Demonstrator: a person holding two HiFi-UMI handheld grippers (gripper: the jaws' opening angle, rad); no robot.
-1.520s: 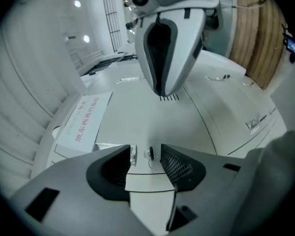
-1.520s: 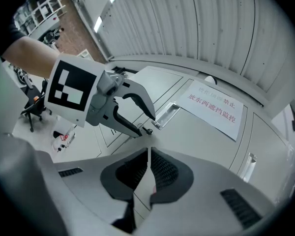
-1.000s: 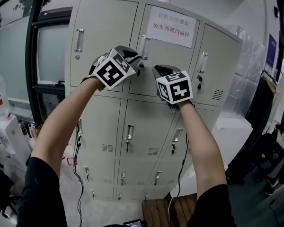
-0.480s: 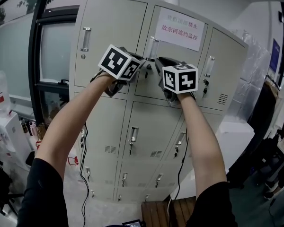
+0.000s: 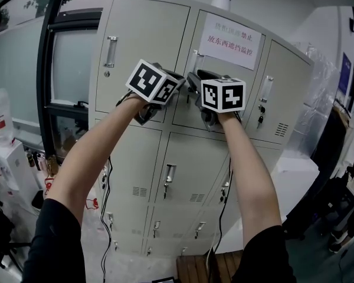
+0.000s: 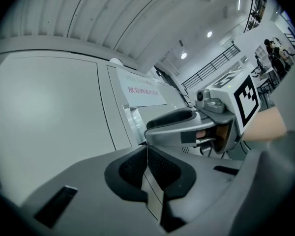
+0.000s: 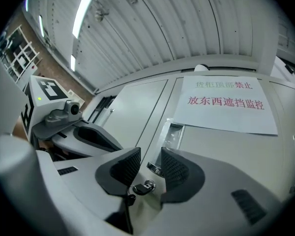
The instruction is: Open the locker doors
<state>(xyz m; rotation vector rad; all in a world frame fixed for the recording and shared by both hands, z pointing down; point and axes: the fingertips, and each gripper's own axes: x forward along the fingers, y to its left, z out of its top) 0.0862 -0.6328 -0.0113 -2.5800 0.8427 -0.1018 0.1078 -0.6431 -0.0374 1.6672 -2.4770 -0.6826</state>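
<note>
Stiff, probably light steel door (image 7: pixel 236 144): pull its handle (image 7: pixel 171 136), between the just-opened jaws of the right gripper (image 7: pixel 150 156); left gripper (image 6: pixel 146 151) pressed together, empty

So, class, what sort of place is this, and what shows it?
Probably a staff locker area in a workplace: a bank of grey metal lockers, a printed notice taped on them, and a large window beside them.

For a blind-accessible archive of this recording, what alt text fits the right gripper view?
The right gripper, its jaws apart after just opening, grips nothing; between them show the key and handle of a grey locker door. A printed paper sign sits higher on it.
</note>
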